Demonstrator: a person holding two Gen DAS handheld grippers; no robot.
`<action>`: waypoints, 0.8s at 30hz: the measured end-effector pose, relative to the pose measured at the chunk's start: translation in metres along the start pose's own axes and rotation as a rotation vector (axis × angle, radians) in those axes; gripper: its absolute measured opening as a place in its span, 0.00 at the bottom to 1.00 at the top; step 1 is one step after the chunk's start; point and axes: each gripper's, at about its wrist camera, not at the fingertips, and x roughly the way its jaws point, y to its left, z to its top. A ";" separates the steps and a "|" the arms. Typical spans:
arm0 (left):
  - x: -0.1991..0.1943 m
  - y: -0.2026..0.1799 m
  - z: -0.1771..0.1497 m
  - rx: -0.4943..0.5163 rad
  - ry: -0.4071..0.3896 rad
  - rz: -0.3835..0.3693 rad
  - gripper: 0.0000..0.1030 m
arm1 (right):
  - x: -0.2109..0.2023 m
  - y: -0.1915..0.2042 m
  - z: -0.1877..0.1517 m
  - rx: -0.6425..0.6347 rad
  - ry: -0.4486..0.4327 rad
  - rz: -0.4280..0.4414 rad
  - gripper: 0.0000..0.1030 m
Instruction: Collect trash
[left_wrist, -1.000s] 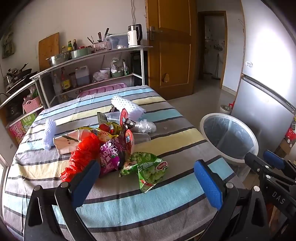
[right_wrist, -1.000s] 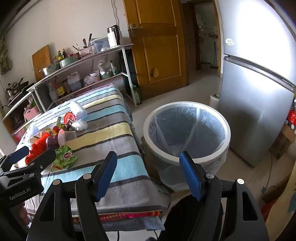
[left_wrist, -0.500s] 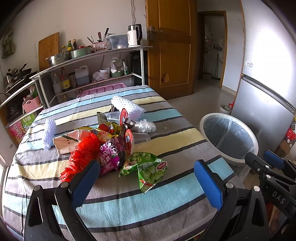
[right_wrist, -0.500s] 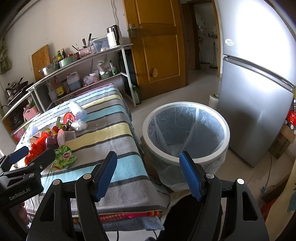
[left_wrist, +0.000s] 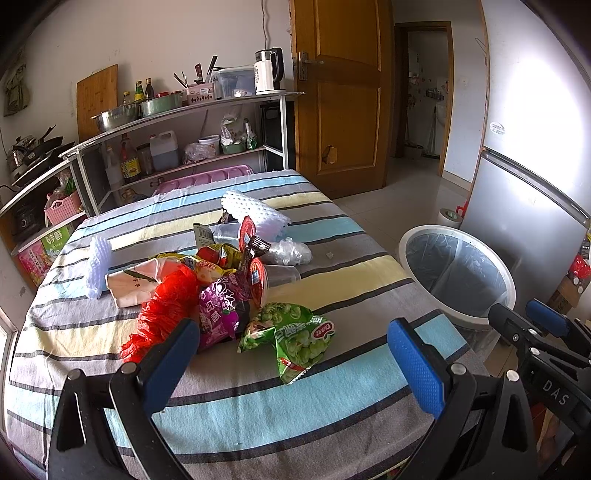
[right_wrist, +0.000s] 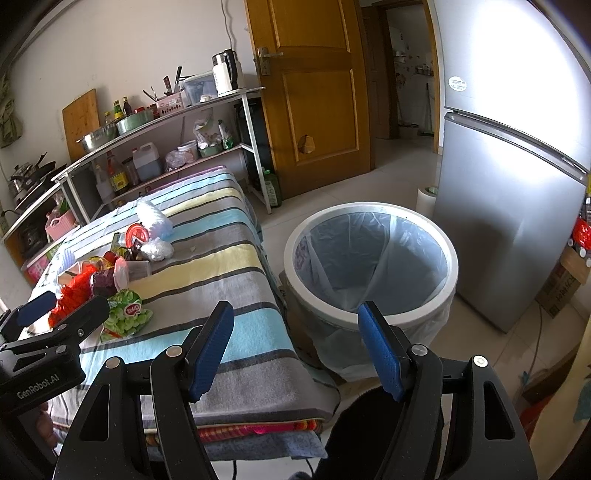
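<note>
A pile of trash lies on the striped table (left_wrist: 332, 398): a green snack bag (left_wrist: 299, 338), a purple wrapper (left_wrist: 218, 306), a red mesh bag (left_wrist: 162, 310), a clear cup (left_wrist: 273, 277), crumpled clear plastic (left_wrist: 290, 253) and white foam netting (left_wrist: 255, 214). My left gripper (left_wrist: 291, 365) is open and empty, just in front of the green bag. My right gripper (right_wrist: 295, 350) is open and empty, near the table's right corner beside the white bin (right_wrist: 371, 264) with a clear liner. The green bag also shows in the right wrist view (right_wrist: 127, 317).
A second piece of foam netting (left_wrist: 98, 264) lies at the table's left. A metal shelf (left_wrist: 177, 147) with bottles and pots stands behind the table. A wooden door (left_wrist: 340, 92) and a silver fridge (right_wrist: 509, 206) flank the bin on the tiled floor.
</note>
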 end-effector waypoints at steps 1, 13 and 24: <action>0.000 0.000 0.000 0.001 -0.001 0.002 1.00 | 0.000 0.000 0.000 -0.001 -0.001 0.000 0.68; 0.001 -0.010 0.002 -0.007 -0.001 -0.006 1.00 | 0.001 0.000 0.001 0.001 -0.003 -0.001 0.68; -0.017 0.035 -0.006 -0.003 -0.006 0.005 1.00 | 0.013 0.030 0.005 -0.069 -0.002 0.213 0.68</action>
